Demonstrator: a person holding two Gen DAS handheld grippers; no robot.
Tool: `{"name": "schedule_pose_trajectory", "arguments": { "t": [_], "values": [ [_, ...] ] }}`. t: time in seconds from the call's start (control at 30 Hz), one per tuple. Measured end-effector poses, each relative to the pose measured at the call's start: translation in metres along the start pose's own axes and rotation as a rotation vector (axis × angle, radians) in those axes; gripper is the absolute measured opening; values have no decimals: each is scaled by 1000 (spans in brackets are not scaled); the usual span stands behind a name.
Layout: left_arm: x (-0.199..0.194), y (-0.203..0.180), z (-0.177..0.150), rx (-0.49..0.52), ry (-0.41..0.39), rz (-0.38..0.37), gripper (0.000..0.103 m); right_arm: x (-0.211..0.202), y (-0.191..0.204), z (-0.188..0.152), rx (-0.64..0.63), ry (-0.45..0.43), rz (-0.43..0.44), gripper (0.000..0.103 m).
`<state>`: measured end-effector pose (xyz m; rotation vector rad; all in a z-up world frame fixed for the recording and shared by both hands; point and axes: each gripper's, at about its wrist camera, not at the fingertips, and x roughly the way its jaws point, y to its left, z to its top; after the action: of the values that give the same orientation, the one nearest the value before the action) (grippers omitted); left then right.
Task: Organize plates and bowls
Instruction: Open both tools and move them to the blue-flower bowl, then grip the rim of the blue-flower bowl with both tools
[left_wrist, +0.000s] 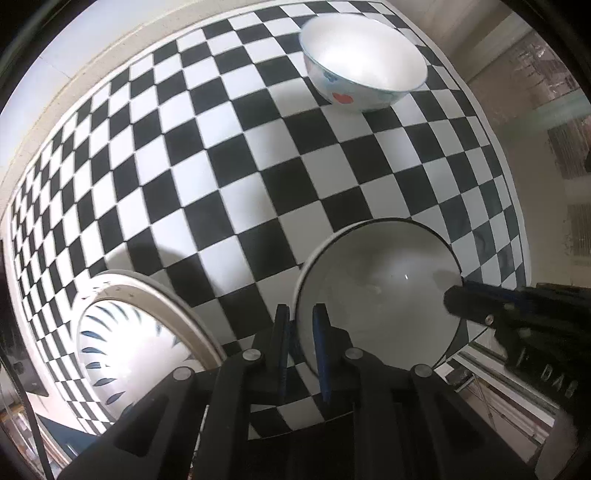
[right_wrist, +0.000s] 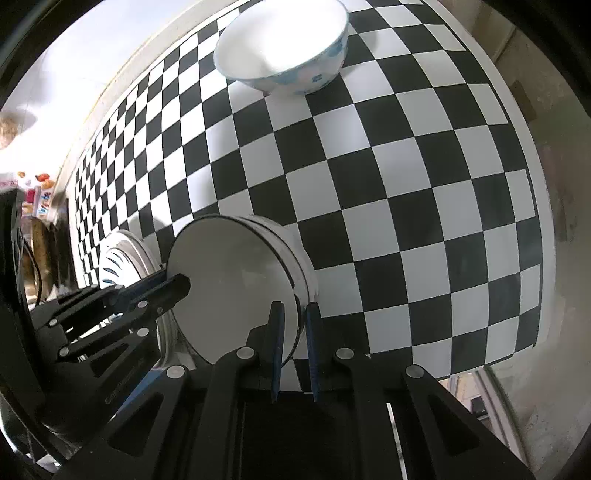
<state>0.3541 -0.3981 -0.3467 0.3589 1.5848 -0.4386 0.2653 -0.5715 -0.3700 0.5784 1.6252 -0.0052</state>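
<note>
The black-rimmed white bowl (left_wrist: 380, 291) is pinched on both rims by the left tongs (left_wrist: 301, 314) and right tongs (right_wrist: 293, 310), while the flowered bowl (left_wrist: 364, 62) and striped plate (left_wrist: 136, 332) wait unsorted on the bench (left_wrist: 229, 166).

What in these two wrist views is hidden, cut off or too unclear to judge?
- Left wrist view: near rim of the black-rimmed bowl, behind the left gripper.
- Left wrist view: the blue-patterned plate, its lower part cut off behind the gripper body.
- Right wrist view: the flowered bowl, interior washed out by glare.

Home dining spot: checkered tablecloth (left_wrist: 229, 155), crockery.
</note>
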Motion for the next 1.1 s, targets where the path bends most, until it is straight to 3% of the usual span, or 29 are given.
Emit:
{"name": "schedule_pose_trajectory", "arguments": {
  "t": [0.13,0.2,0.27,0.3,0.33,0.7,0.93,0.97,1.0,1.07,1.1],
  "values": [
    [-29,1,6,-23,-46,13,13,-20,-4,8,0,-48,7,13],
    [-42,7,15,-41,-85,8,26,-34,-6,15,-1,-88,15,17],
    [-52,12,32,-60,-120,-8,31,-47,-11,27,8,-126,28,42],
    [-54,15,43,-69,-123,-16,32,-51,-15,35,19,-144,37,63],
    [-54,17,57,-79,-122,-28,32,-54,-17,40,29,-161,43,68],
    [-17,22,185,-137,-64,-106,32,-46,-47,148,135,-191,83,68],
    [24,15,221,-122,30,-155,32,-22,-52,182,157,-143,82,68],
    [29,14,222,-122,39,-161,28,-19,-53,184,161,-133,86,68],
    [35,14,223,-123,49,-172,18,-16,-54,187,167,-125,87,66],
    [41,13,224,-117,60,-173,16,-10,-53,192,167,-115,84,56],
    [42,14,223,-115,59,-168,12,-6,-53,194,170,-107,81,40]
  ]
}}
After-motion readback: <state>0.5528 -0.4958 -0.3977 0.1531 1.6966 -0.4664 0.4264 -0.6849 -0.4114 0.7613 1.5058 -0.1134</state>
